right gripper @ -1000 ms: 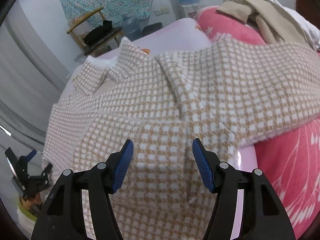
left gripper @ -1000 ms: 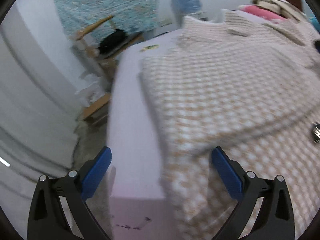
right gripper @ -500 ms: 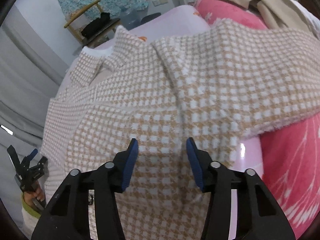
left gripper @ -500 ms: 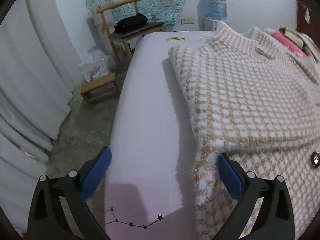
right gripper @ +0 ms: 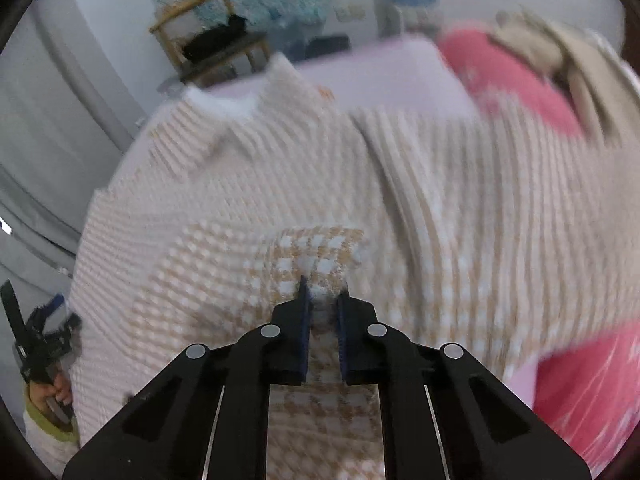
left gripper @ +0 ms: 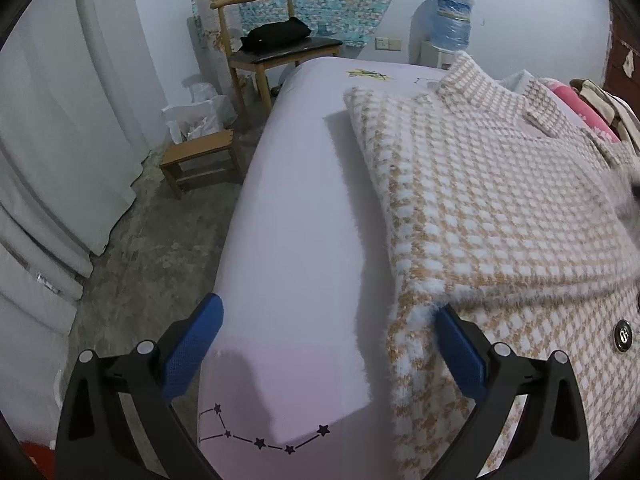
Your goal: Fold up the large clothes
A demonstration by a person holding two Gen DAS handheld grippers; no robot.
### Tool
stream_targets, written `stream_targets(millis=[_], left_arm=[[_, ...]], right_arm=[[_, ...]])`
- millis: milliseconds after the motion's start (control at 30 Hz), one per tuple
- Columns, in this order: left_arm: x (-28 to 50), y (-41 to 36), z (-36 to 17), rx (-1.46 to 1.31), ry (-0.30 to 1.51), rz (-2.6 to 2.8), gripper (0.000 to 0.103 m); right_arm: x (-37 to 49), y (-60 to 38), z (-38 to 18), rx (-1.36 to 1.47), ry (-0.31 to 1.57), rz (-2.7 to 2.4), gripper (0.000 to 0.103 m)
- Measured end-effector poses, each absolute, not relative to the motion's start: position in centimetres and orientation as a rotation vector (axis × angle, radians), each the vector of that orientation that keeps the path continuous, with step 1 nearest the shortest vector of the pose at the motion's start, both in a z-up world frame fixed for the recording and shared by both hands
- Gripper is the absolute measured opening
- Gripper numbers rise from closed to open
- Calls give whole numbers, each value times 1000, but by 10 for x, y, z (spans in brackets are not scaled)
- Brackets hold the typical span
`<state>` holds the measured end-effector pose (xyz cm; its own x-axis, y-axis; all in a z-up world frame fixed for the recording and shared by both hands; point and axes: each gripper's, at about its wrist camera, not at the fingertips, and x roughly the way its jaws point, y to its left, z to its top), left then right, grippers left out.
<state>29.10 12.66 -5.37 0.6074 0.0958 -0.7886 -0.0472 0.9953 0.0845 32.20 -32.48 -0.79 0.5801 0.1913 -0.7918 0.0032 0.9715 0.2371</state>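
Note:
A large beige-and-white houndstooth coat [left gripper: 500,200] lies spread on the bed, a black button [left gripper: 622,334] near its hem. My left gripper [left gripper: 328,344] is open over the bed's left edge. Its right finger [left gripper: 460,352] rests against the coat's fluffy side edge, and its left finger hangs past the mattress. In the right wrist view, my right gripper [right gripper: 322,300] is shut on a pinched-up fold of the coat [right gripper: 240,200], which rises between the pads. That view is blurred by motion. The left gripper [right gripper: 40,340] appears there at the far left, held in a hand.
The lilac bed sheet [left gripper: 304,200] is bare left of the coat. A wooden chair [left gripper: 276,40] with a black bag, a low stool [left gripper: 200,160] and white curtains [left gripper: 60,120] stand left of the bed. A pink blanket [right gripper: 592,380] and beige clothes [right gripper: 580,64] lie to the right.
My right gripper's jaws closed from wide apart onto a fold of the coat, and it is moving with it. My left gripper rolled level a second ago and has since stayed put.

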Motion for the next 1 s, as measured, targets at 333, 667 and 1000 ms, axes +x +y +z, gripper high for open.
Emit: stream_targets(millis=[333, 667, 1000], left_arm=[[285, 106, -50, 166, 912, 135, 99], [278, 112, -44, 123, 919, 76, 98], [265, 109, 22, -57, 792, -185, 98]], right_arm=[[368, -330, 30, 181, 860, 93, 9], [375, -343, -28, 174, 987, 56, 28], [335, -323, 0, 85, 879, 113, 38]])
